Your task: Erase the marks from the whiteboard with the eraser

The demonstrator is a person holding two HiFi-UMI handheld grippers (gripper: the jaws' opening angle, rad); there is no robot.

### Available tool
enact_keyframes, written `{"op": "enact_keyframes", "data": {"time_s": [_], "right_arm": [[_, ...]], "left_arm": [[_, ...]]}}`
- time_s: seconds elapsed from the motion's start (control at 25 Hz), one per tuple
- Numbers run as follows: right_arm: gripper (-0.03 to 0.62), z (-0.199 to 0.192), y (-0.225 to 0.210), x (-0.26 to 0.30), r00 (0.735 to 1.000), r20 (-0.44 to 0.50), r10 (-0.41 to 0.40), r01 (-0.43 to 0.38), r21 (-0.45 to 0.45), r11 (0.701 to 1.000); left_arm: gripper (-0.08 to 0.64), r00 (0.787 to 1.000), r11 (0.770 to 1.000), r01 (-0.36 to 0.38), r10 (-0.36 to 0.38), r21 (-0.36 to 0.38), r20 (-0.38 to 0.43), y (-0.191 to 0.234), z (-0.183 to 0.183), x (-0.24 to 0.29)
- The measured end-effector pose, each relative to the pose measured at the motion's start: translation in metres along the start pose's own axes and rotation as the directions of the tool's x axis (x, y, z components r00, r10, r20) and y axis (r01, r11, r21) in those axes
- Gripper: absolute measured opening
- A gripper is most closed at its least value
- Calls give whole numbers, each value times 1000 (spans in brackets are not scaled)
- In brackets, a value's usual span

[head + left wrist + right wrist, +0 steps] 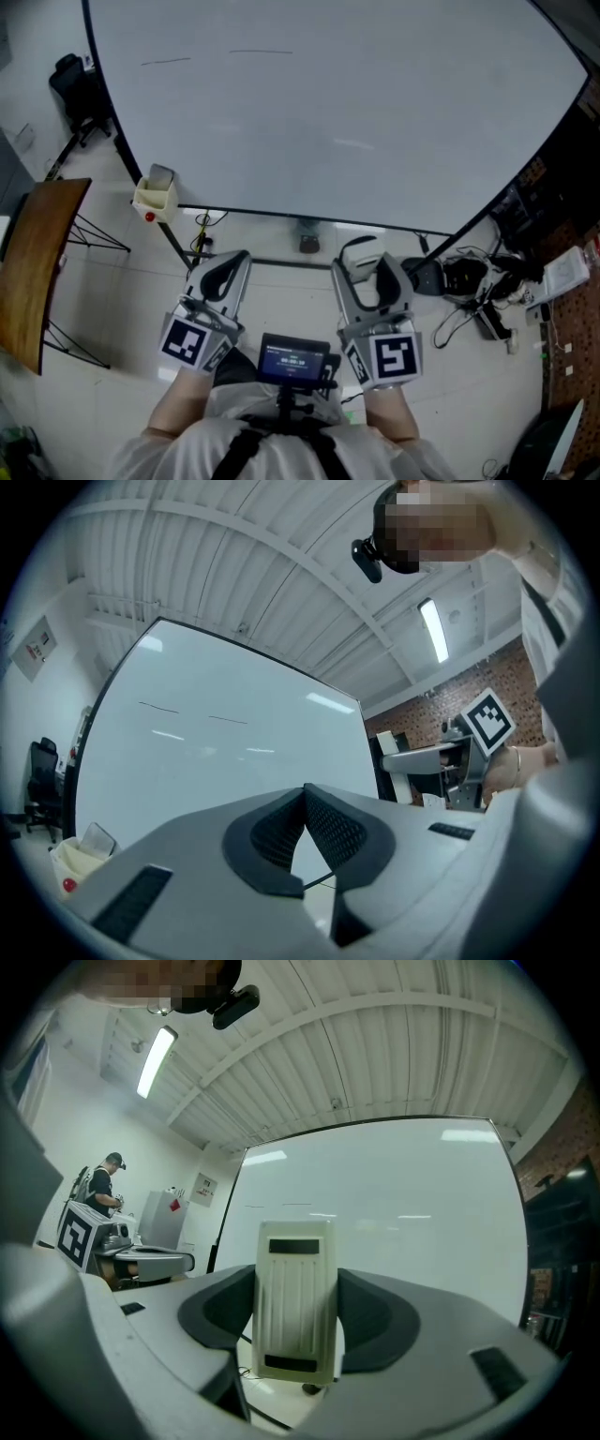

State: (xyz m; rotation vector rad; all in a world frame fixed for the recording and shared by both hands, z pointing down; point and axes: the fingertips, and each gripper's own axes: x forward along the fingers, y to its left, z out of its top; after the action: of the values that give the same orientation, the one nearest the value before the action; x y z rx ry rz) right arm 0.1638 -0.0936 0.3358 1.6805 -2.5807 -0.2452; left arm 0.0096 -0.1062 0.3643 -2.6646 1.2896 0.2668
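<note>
Nearest, the right gripper [300, 1314] pinched the eraser [298, 1283], its long axis upright. The left gripper [305, 829] sat pressed together, empty. Beyond, on the whiteboard [375, 131], two faint marks [166, 62] lay toward eleven o'clock.

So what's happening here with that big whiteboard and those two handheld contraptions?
A person stands facing a large white whiteboard, a two-jaw gripper in each hand. The right gripper has its jaws closed on a cream plastic eraser. The left gripper is shut and empty. Two thin dark pen marks sit near the board's top, not yet erased, and the eraser is held short of the board.
</note>
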Motion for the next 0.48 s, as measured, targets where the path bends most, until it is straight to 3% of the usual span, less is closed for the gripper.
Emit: {"op": "enact_keyframes", "data": {"time_s": [0.16, 0.48], "right_arm": [[259, -20, 1, -32, 999, -24, 44, -44, 29, 999], [259, -37, 3, -53, 996, -36, 85, -83, 66, 994]], "left_arm": [[6, 999, 1000, -19, 18, -21, -34, -36, -10, -14], [6, 998, 999, -27, 25, -25, -58, -56, -11, -25]]}}
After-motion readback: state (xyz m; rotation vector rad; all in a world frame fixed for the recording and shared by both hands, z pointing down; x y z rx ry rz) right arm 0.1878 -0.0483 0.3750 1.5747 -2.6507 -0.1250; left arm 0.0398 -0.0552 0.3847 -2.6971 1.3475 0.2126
